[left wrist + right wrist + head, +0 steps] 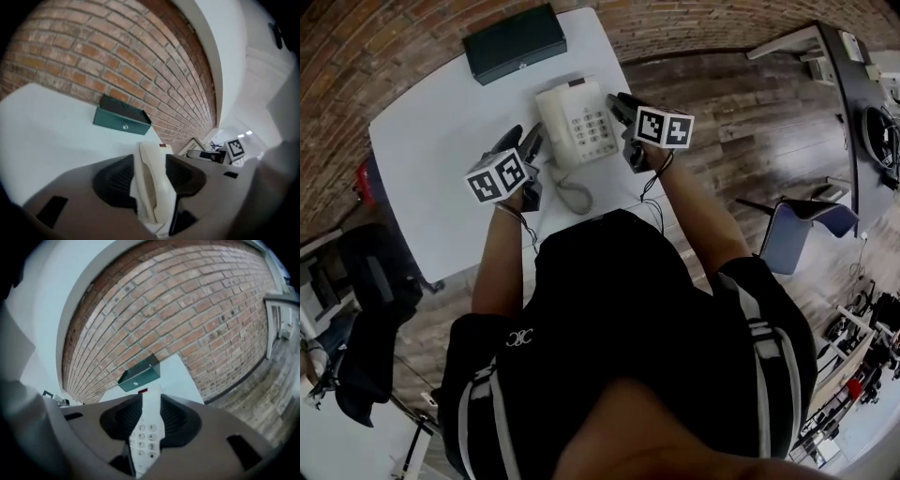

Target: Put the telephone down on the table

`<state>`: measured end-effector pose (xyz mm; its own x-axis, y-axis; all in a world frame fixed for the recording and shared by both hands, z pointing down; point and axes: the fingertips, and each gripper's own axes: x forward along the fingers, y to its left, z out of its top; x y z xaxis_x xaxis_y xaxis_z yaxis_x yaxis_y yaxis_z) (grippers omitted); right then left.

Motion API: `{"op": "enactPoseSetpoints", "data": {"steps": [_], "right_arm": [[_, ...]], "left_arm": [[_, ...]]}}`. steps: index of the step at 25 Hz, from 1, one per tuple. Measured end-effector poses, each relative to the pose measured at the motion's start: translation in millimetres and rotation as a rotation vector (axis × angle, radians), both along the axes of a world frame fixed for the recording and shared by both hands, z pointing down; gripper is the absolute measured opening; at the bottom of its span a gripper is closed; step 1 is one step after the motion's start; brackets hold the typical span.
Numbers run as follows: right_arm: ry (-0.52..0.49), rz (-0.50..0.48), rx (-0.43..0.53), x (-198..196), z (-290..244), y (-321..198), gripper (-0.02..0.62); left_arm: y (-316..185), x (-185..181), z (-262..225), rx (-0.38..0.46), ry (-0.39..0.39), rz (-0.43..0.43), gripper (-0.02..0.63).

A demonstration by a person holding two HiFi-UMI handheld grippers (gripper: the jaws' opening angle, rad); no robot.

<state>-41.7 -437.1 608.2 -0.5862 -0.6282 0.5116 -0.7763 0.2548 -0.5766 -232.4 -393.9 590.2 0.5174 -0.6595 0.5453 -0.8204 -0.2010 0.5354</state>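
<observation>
Holding the cream plastic push-button telephone (581, 122) at upper centre of the frame, clamped at its handset side in the fingers of the left gripper (532, 139) and at its keypad side in those of the right gripper (619, 105). Apparently lifted just above the white desk (441, 150); lowering and releasing yet to do.

The person leans forward with both bare arms stretched out, the left forearm (499, 258) and right forearm (698, 220) angled slightly inward. The left gripper (530, 141) points forward and down, its marker cube (500, 175) on top, and its jaws press on the handset side of the telephone (578, 122). The right gripper (621, 105) slants down the same way under its own marker cube (664, 127), jaws clamped on the keypad side.
</observation>
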Motion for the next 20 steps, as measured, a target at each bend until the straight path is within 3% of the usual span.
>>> {"op": "enactPoseSetpoints", "data": {"steps": [2,4,8,14,20], "right_arm": [[0.044,-0.022,0.122,-2,-31,0,0.041],[0.085,-0.037,0.264,-8,-68,0,0.006],[0.117,-0.009,0.501,-17,-143,6,-0.002],[0.136,0.059,0.711,-11,-229,18,-0.002],[0.161,0.087,0.829,-4,-281,31,-0.002]], "left_arm": [[-2,-15,-26,0.079,-0.113,-0.092,0.086],[-3,-27,-50,0.139,-0.203,-0.181,0.009],[-1,-30,-115,0.301,-0.26,-0.256,0.003],[12,-9,-215,0.576,-0.366,-0.247,0.003],[30,16,-250,0.633,-0.332,-0.245,0.003]]}}
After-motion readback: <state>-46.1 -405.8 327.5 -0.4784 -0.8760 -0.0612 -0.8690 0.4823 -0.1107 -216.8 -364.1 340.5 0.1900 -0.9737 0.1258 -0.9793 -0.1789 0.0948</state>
